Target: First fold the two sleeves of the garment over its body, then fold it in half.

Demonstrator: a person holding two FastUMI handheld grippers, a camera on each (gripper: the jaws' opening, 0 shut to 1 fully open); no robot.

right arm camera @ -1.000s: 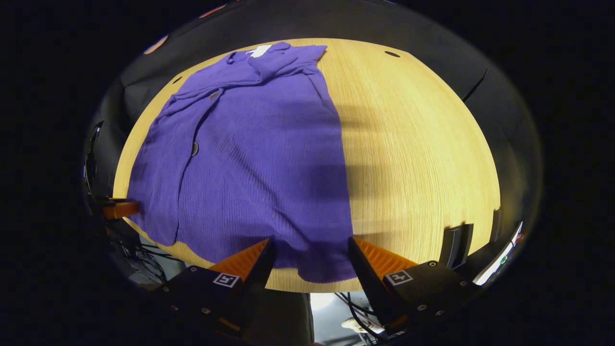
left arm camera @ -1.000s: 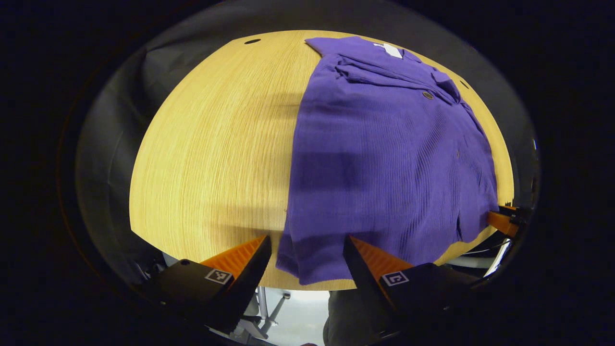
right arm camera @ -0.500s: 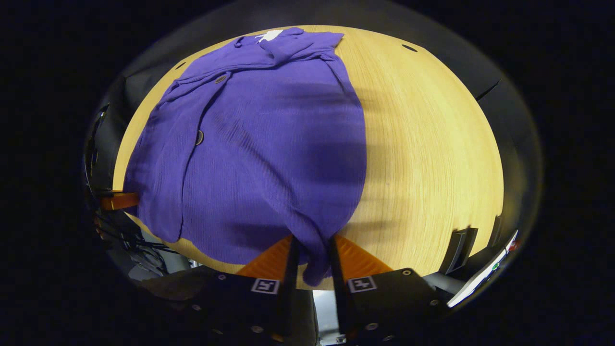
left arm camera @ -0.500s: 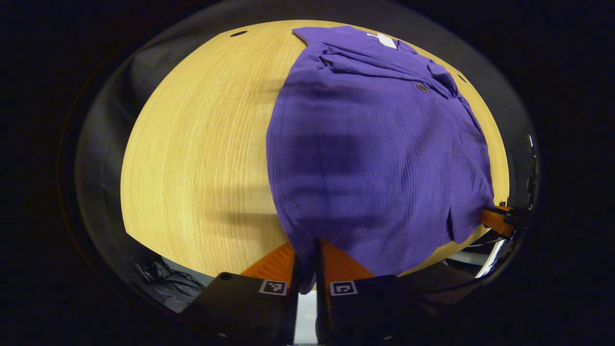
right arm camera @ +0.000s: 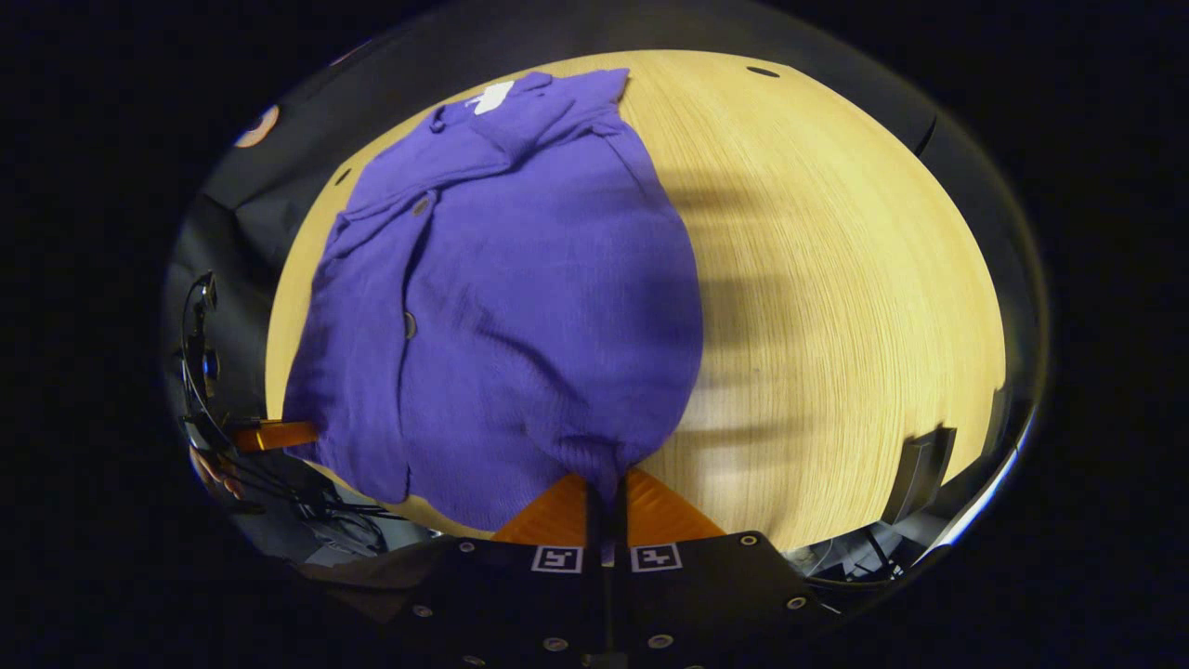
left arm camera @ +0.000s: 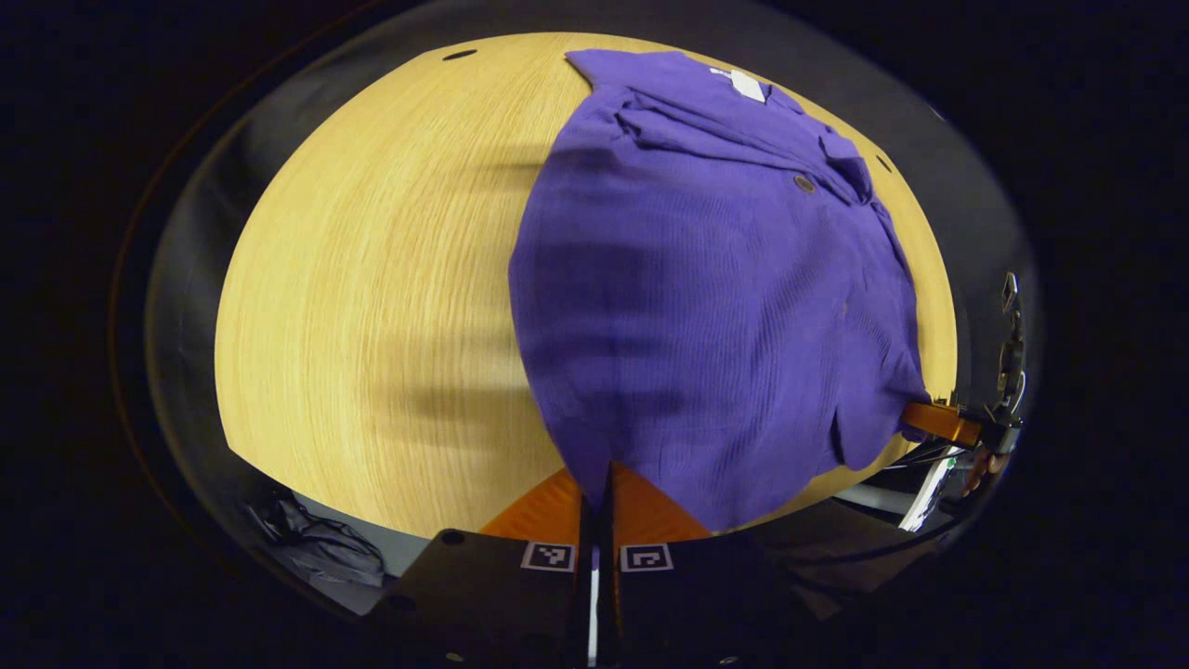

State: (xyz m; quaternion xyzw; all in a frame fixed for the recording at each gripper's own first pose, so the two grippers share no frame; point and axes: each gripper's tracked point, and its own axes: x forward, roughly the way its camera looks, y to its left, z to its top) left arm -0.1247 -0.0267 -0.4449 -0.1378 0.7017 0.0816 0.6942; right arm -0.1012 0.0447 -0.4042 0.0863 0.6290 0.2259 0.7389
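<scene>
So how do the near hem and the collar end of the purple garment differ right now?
The near hem is pinched at two corners, by the left gripper and the right gripper, and bunches there; the collar end lies flat on the wooden table, untouched, sleeves folded across it. Both are the same ribbed purple cloth.

1. The left gripper [left arm camera: 594, 492] has a black, blocky body with two wedge-shaped fingers whose inner faces are ribbed.
2. Each half of its body carries a small white square tag with a black pattern, and round screw heads dot the housing.
3. The right gripper [right arm camera: 604, 497] is built alike: black housing, a pair of white patterned tags, and a row of small screws along its lower edge.
4. Thin black cables trail beside the far-off gripper in the right gripper view.
</scene>
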